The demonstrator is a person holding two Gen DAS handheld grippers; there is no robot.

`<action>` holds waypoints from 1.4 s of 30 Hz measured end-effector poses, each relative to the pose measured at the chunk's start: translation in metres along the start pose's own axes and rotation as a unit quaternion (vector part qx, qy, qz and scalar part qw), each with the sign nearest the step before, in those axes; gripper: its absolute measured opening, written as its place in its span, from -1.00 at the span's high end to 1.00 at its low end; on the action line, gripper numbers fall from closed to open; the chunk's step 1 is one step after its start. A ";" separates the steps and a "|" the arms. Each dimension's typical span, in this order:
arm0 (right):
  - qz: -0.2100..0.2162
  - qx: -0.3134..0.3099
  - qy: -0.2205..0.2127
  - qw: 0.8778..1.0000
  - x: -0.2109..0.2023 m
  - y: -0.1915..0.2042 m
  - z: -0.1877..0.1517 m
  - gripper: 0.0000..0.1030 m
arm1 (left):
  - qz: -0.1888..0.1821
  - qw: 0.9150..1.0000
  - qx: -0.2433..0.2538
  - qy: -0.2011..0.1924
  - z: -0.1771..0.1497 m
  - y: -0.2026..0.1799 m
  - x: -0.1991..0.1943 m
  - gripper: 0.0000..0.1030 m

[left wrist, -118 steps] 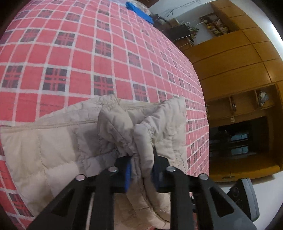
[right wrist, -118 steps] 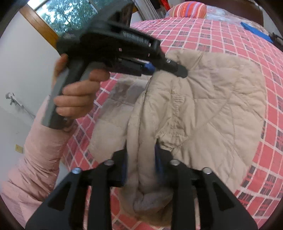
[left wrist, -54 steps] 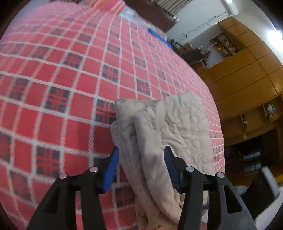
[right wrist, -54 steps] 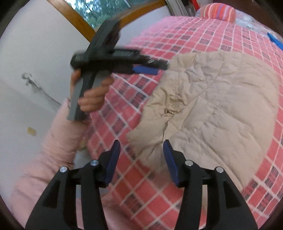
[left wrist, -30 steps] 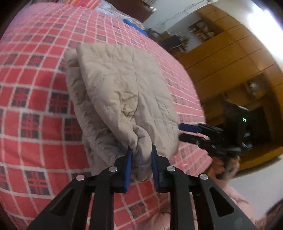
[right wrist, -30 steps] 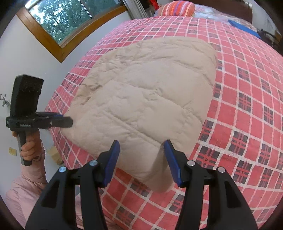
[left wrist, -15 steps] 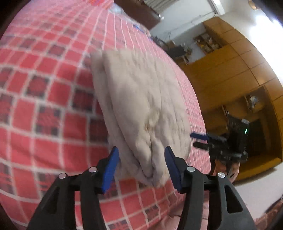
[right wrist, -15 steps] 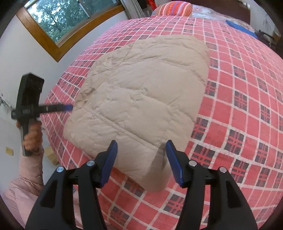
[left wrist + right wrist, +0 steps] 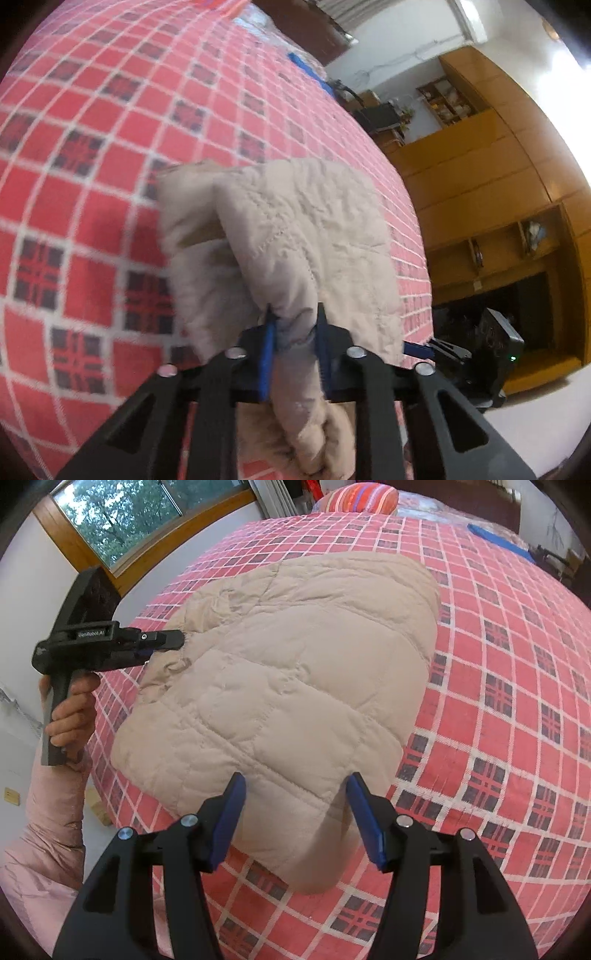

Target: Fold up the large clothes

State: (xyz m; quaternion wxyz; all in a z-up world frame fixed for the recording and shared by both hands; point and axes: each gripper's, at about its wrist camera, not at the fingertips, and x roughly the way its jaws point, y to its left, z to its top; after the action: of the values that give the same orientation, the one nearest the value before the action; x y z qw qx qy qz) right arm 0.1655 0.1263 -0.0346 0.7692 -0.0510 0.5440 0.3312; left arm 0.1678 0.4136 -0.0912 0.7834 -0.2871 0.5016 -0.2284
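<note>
Beige jacket (image 9: 295,686) pinched by left hand-held gripper (image 9: 293,332)

The left gripper (image 9: 293,345), held in the person's hand (image 9: 72,710) with a pink sleeve (image 9: 48,827) below, is clamped on beige fabric; the right gripper (image 9: 295,812) hovers nearby, fingers spread wide.

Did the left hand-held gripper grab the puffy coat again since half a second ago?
Yes. The left hand-held gripper has closed on the beige coat near the edge of the red checked bedspread; before, it was open.
</note>
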 end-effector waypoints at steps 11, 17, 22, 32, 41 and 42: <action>-0.011 -0.018 -0.013 1.000 0.002 0.003 0.001 -0.15 | 0.014 1.000 -0.013 0.019 -0.009 0.024 0.007 0.64; -0.015 -0.023 -0.016 0.999 0.001 0.003 0.000 -0.15 | 0.093 0.995 0.024 -0.018 -0.028 0.008 -0.029 -0.15; -0.021 -0.027 -0.020 0.999 0.002 0.006 0.000 -0.15 | 0.117 0.992 0.029 -0.023 -0.041 0.013 -0.040 -0.28; -0.014 -0.014 -0.016 1.000 0.004 0.000 0.000 -0.27 | 0.107 0.994 0.008 -0.034 -0.024 0.024 -0.021 -0.59; 0.016 0.013 -0.014 1.000 0.004 -0.012 0.003 -0.36 | 0.055 0.998 -0.004 -0.009 -0.017 0.035 0.011 -0.70; 0.020 0.017 -0.014 1.000 0.004 -0.014 0.003 -0.36 | 0.048 0.999 -0.008 -0.008 -0.017 0.036 0.014 -0.72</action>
State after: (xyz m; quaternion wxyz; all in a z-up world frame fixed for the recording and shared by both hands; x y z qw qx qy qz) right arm 0.1763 0.1189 -0.0411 0.7706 -0.0223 0.5399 0.3379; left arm 0.1604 0.4276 -0.1302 0.7951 -0.2706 0.5103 -0.1847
